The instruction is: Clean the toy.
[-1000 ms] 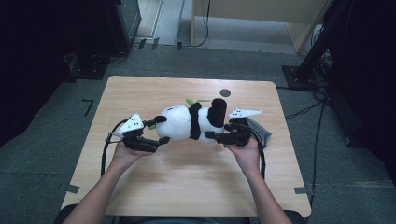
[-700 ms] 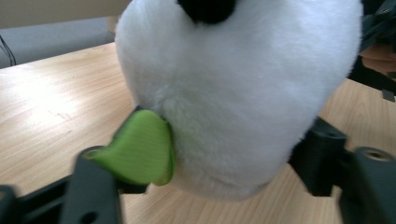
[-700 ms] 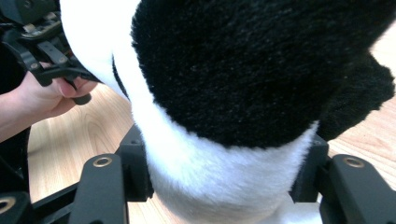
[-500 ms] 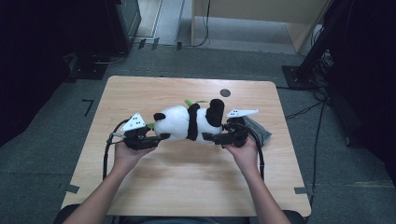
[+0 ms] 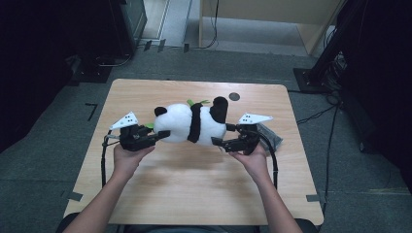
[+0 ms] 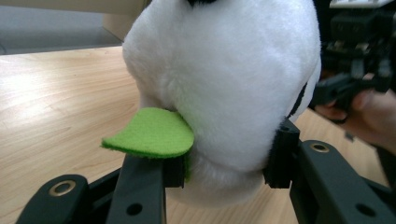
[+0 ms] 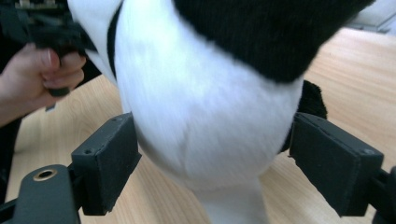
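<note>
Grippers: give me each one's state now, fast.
Left gripper: closed on the plush panda, jaws just closing.
Right gripper: open around the panda, jaws just opening.

A plush panda (image 5: 194, 124) is lying across the counter (image 5: 194, 194), the left gripper (image 5: 163, 135) clamping its head end, the right gripper (image 5: 219, 141) flanking its rear.

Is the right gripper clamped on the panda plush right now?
No: in the right gripper view the right gripper has its jaws spread, having just been opening, with gaps between the pads and the panda plush between them.
</note>
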`<move>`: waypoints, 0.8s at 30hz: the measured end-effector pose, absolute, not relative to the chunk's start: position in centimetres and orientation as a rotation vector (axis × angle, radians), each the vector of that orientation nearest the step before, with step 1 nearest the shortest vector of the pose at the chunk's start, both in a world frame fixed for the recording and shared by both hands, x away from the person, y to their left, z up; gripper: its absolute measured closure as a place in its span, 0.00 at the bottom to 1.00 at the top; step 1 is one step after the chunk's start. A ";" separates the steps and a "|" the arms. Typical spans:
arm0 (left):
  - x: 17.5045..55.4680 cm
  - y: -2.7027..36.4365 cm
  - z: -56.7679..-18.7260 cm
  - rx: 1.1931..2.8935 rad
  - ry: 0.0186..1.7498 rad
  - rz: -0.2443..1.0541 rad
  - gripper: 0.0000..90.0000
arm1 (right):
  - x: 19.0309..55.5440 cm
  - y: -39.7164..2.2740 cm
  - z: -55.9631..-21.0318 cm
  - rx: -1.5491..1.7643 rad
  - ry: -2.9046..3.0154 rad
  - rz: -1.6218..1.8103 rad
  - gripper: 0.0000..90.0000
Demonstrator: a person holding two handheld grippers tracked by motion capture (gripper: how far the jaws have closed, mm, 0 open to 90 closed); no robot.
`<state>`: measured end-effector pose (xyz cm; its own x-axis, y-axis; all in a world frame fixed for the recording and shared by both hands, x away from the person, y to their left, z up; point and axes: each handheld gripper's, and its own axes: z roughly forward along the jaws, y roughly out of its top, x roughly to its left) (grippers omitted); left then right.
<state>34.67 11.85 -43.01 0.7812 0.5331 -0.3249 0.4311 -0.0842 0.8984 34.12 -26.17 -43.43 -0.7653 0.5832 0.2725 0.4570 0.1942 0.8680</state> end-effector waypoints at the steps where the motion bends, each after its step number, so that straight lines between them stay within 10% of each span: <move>1: 34.6 11.9 -42.9 1.701 0.760 0.089 0.67 | 34.1 -26.1 -43.6 1.005 2.346 1.616 0.16; 13: 35.2 11.3 -43.7 1.674 0.801 -0.032 0.67 | 33.2 -24.9 -45.1 0.817 2.389 1.473 0.19; 24: 35.3 10.8 -44.4 1.756 0.703 0.090 0.35 | 33.2 -25.4 -44.0 0.991 2.340 1.481 0.55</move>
